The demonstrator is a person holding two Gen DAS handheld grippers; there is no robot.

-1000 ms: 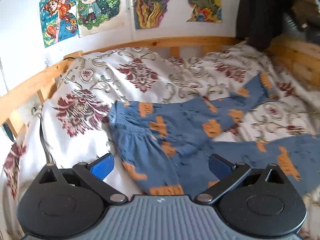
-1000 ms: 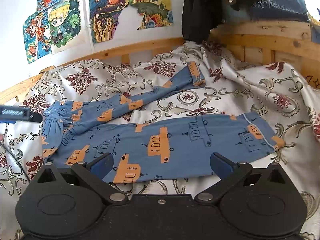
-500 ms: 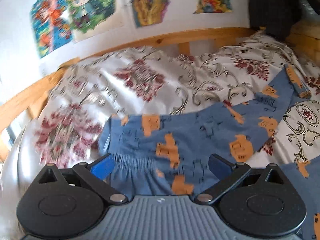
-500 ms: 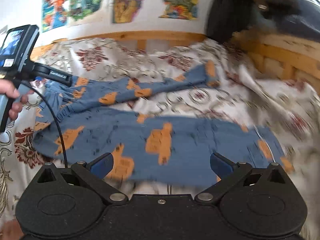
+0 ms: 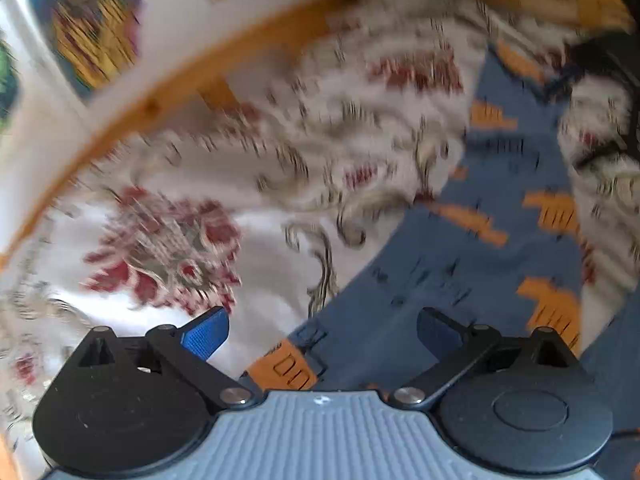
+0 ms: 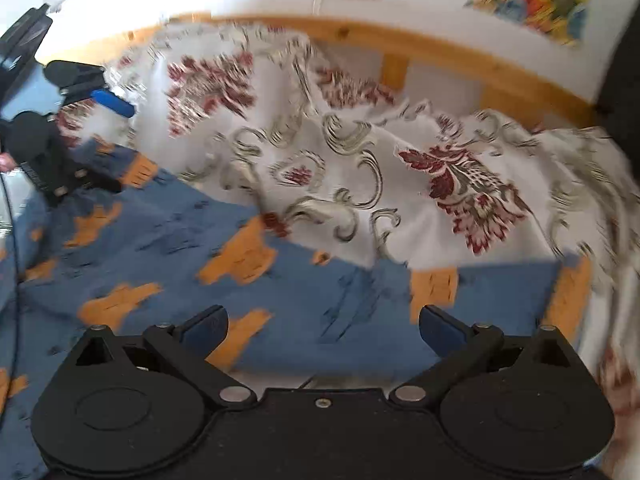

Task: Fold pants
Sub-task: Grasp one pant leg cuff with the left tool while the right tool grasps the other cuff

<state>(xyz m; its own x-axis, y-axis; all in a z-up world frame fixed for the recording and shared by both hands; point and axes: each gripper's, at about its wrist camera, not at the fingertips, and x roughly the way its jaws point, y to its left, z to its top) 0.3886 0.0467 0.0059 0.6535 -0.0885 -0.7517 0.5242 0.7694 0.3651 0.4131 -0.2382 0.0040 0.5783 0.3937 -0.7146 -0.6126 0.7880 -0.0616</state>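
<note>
- Left wrist view: left hand-held gripper [image 5: 322, 326] wide, empty, above the pants [image 5: 460, 272] waistband; close only across full hem thickness.
- Right hand-held gripper [image 6: 323, 322] wide, empty, over the pants' far leg cuff.

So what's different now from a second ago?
Both tools have swung in low over the pants. The left tool now sits at an edge of the blue cloth, and the right tool hangs over a pant leg near its cuff. Neither has grabbed anything; both are still open. The pants still lie spread on the flowery bedcover.

Black tongs [image 6: 323, 326] w/ blue pads [image 6: 205, 326], silver screws.
</note>
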